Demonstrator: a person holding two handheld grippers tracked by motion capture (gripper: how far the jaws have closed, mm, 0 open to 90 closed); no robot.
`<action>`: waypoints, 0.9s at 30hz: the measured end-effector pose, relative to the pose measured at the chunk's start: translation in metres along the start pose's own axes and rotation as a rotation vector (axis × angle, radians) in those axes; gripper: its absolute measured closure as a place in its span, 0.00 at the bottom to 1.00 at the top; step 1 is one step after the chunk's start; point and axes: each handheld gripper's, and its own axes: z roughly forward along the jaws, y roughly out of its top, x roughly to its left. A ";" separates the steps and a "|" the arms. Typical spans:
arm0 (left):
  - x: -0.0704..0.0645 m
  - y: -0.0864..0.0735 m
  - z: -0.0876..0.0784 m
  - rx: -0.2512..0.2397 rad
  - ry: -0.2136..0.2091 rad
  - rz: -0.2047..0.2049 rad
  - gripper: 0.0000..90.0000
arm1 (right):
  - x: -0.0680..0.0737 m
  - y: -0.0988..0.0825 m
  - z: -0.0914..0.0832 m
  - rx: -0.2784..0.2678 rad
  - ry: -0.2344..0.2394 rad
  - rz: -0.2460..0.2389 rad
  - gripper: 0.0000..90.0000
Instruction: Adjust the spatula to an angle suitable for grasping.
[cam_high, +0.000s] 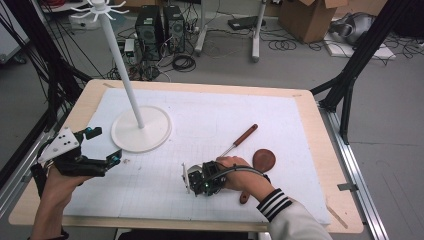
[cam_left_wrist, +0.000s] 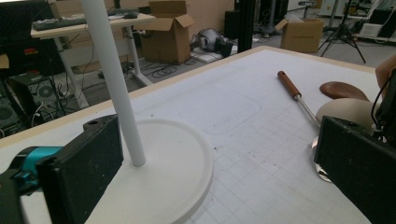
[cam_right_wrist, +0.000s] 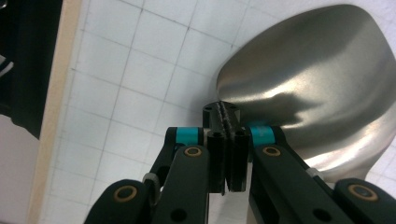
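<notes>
1. Right tongs (cam_right_wrist: 226, 140) clamped tight on the rim of the metal spatula (cam_right_wrist: 313, 88), its blade just beyond the tips, low over the counter (cam_high: 210, 125).
2. Left tongs (cam_high: 102, 145) wide, empty, idle; hanging stand (cam_left_wrist: 116, 88) right ahead, likely where the spatula hangs.
3. Wooden spoon (cam_high: 262, 162) beside the right hand (cam_high: 240, 175).

**Hidden and cut off**

Beyond the right gripper (cam_right_wrist: 227, 116), the metal spatula blade (cam_right_wrist: 308, 88) runs off the right edge; whether anything sits between the closed jaws is unclear. Above the left gripper (cam_left_wrist: 210, 163), the stand's pole (cam_left_wrist: 112, 84) leaves the frame.
</notes>
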 end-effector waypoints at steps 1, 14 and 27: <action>0.000 0.000 0.000 0.000 0.000 -0.001 0.02 | 0.000 0.000 0.000 -0.001 -0.005 -0.003 0.99; 0.001 0.000 -0.001 -0.002 0.001 -0.004 0.02 | 0.000 0.000 0.000 0.011 -0.008 -0.014 0.99; 0.000 0.000 0.000 -0.002 -0.002 -0.004 0.02 | -0.005 0.007 0.001 0.013 -0.041 -0.035 0.99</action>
